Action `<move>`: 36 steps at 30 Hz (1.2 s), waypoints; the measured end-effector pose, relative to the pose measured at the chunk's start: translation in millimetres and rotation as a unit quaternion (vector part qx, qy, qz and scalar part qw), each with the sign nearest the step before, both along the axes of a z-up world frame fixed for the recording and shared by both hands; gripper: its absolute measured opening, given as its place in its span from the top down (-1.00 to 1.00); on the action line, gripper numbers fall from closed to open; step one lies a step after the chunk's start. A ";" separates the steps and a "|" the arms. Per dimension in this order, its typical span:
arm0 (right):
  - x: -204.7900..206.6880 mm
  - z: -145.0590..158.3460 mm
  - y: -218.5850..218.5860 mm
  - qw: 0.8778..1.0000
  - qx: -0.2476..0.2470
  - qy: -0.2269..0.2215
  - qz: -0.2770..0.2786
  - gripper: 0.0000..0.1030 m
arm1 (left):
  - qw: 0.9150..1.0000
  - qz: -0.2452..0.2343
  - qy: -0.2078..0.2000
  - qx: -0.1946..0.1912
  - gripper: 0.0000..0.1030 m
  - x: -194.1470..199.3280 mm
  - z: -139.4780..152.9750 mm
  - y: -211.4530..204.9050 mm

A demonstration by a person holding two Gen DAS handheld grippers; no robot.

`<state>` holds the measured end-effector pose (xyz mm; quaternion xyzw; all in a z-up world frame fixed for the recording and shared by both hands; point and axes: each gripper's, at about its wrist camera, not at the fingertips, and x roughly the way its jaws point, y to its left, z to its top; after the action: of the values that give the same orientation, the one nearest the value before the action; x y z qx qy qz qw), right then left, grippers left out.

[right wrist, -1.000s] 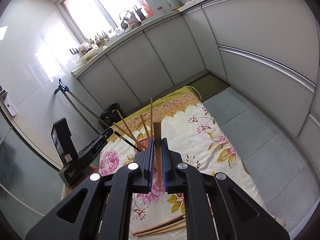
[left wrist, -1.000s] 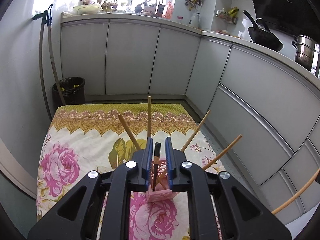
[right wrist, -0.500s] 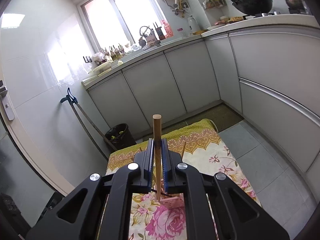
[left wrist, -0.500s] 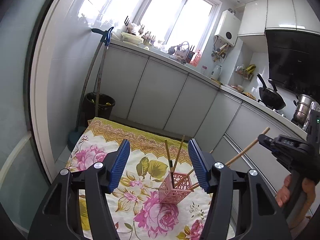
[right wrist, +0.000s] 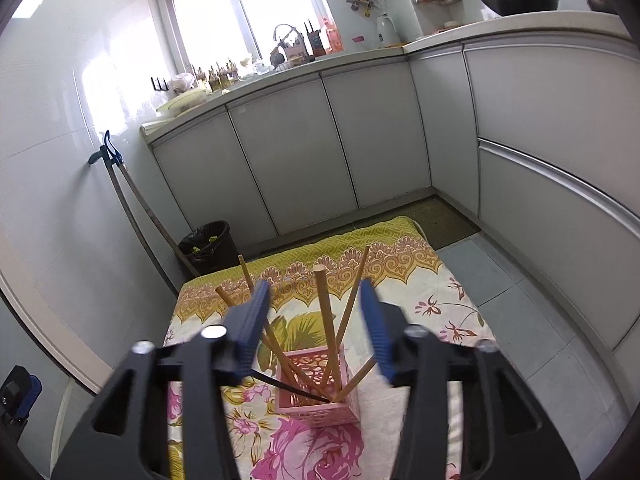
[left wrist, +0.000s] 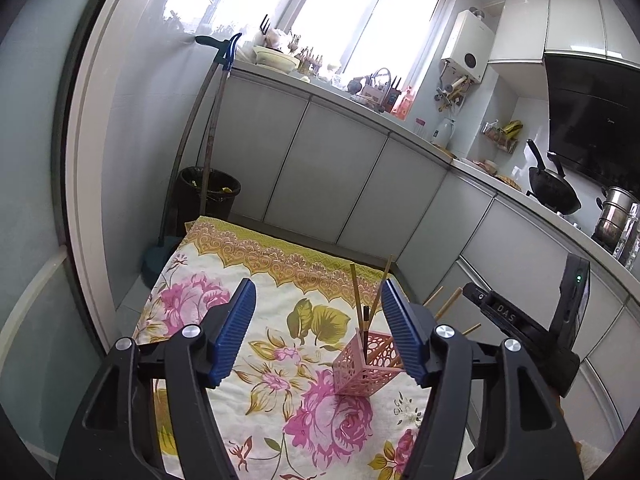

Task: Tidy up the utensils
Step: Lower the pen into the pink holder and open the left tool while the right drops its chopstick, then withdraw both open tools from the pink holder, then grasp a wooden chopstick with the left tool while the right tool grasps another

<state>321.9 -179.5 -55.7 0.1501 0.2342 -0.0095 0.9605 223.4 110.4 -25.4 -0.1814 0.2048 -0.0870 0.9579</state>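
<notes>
A narrow kitchen with grey cabinets; a floral cloth (right wrist: 436,280) covers the tabletop. On it stands one pink holder (right wrist: 320,396), straight ahead of and below the right claw (right wrist: 316,324), whose jaws are spread wide and grip nothing. The sticks rise between those jaws, long axes near upright and fanning outward. I count six wooden chopsticks (right wrist: 326,320) and one dark stick (right wrist: 292,389) leaning low to the claw's left. From the left claw (left wrist: 320,332), likewise wide open and empty, the holder (left wrist: 366,364) sits ahead and to the right, by its right finger. The right claw looks nearer. Any loose utensils lie out of view.
</notes>
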 end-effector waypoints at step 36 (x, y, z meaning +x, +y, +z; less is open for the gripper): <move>-247.3 -116.8 -145.2 0.954 0.142 0.217 -0.151 -0.87 | 0.842 -0.365 0.252 0.305 0.02 16.0 -139.2 -225.5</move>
<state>74.5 -324.7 -172.5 0.3127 0.4101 -0.1534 0.8429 239.4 -115.1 -164.6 0.1924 0.5071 -0.3149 0.7788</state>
